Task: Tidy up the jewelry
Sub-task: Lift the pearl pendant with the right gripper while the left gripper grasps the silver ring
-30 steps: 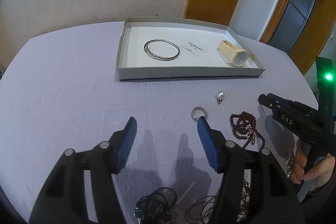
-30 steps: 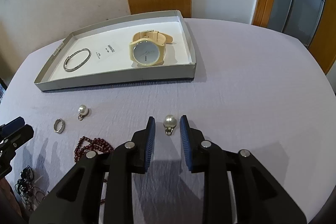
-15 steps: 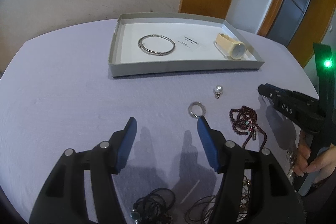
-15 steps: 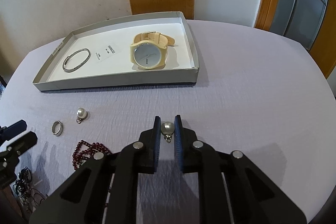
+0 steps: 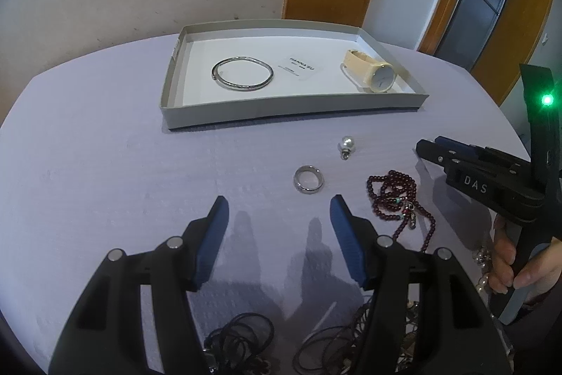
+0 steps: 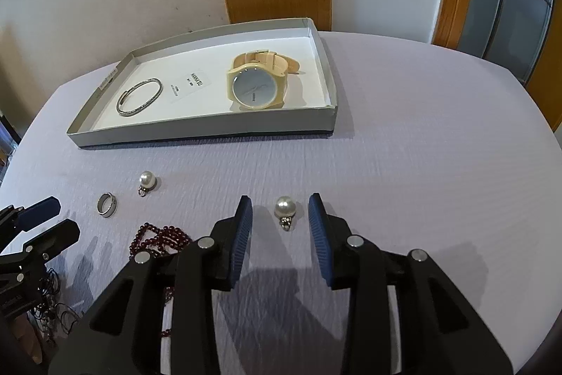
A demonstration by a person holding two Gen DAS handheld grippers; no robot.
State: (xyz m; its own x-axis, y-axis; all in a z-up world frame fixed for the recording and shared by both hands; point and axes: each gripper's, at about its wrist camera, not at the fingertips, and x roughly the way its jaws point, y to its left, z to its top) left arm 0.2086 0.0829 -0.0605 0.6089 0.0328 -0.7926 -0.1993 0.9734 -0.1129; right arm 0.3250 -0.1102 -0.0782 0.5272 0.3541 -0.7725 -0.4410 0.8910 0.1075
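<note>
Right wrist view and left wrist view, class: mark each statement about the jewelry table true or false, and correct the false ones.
1. The watch lies inside the tray. True.
2. The bangle lies on the tablecloth. False: it lies in the tray.
3. A pearl pendant sits between the jaws of the right gripper, untouched. True; the jaws are opening.
4. The left gripper grips the ring. False: the ring lies beyond its open jaws.
5. The red beads are in the tray. False: they lie on the cloth.

Both tongs point steeply down. Left tongs [image 5: 277,209] stand open, nothing between the pads. Right tongs [image 6: 281,213] opening, pads apart. A hand [image 5: 516,266] grips the right handle.
</note>
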